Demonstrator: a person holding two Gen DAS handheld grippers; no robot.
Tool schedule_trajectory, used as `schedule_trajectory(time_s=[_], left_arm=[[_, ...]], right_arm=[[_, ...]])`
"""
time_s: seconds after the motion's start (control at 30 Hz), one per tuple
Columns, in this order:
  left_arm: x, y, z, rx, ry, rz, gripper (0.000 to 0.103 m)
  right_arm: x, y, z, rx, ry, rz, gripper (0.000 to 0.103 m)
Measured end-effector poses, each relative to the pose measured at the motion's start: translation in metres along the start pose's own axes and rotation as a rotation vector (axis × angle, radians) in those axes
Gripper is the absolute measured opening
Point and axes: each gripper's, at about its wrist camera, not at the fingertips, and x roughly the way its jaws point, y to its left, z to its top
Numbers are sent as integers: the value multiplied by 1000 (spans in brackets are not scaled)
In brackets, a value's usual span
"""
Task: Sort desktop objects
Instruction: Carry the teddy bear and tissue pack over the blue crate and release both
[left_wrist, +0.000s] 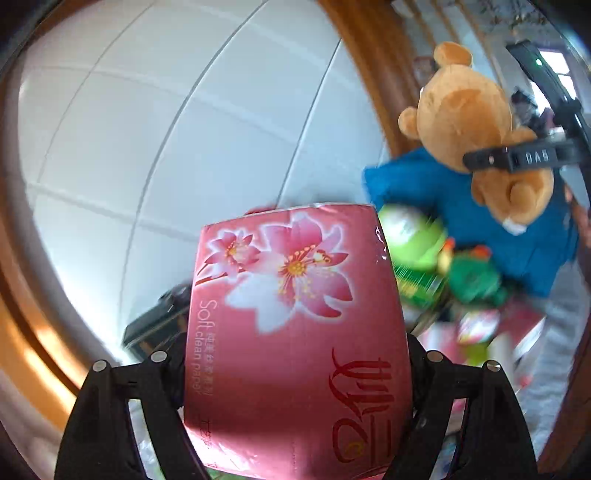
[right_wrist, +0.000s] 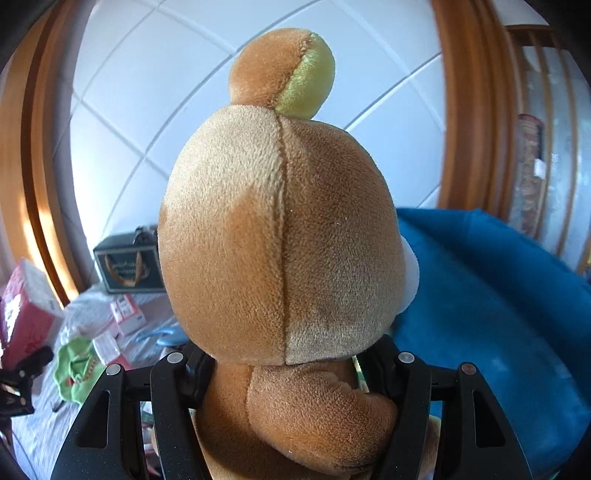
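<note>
A red tissue pack (left_wrist: 295, 314) with pink flowers printed on it fills the middle of the left wrist view. My left gripper (left_wrist: 295, 362) is shut on it, one pad pressing each side, and holds it up in the air. A brown plush bear (right_wrist: 280, 229) fills the right wrist view, seen from behind. My right gripper (right_wrist: 291, 369) is shut on its neck, just below the head. In the left wrist view the bear (left_wrist: 469, 110) hangs at the upper right, with one of the right gripper's fingers (left_wrist: 517, 158) across it. The tissue pack (right_wrist: 26, 306) shows at the left edge of the right wrist view.
A blue cloth (right_wrist: 480, 295) lies right of the bear. Below lie a green toy (right_wrist: 77, 369), small pink-and-white boxes (right_wrist: 127, 314) and a dark box (right_wrist: 125, 266) on a grey surface. A white tiled wall (left_wrist: 184, 110) and wooden frames (right_wrist: 469, 110) stand behind.
</note>
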Motion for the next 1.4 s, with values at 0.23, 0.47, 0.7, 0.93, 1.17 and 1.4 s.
schedule_trajectory(time_s=[0.23, 0.47, 0.7, 0.93, 1.17, 1.4], left_arm=[[9, -130, 120, -31, -166, -187, 83], [58, -265, 215, -20, -176, -206, 83], [78, -335, 263, 0, -147, -155, 88], [96, -353, 289, -60, -101, -50, 102], [119, -358, 300, -86, -97, -6, 103], [122, -357, 295, -109, -81, 16, 103]], right_arm=[[-101, -119, 20, 68, -92, -170, 66], [-128, -261, 30, 102, -89, -274, 66], [-121, -374, 26, 158, -57, -262, 67], [-62, -408, 31, 175, 40, -282, 91], [-66, -425, 36, 232, -9, -257, 102], [-84, -416, 41, 216, -54, -242, 102]])
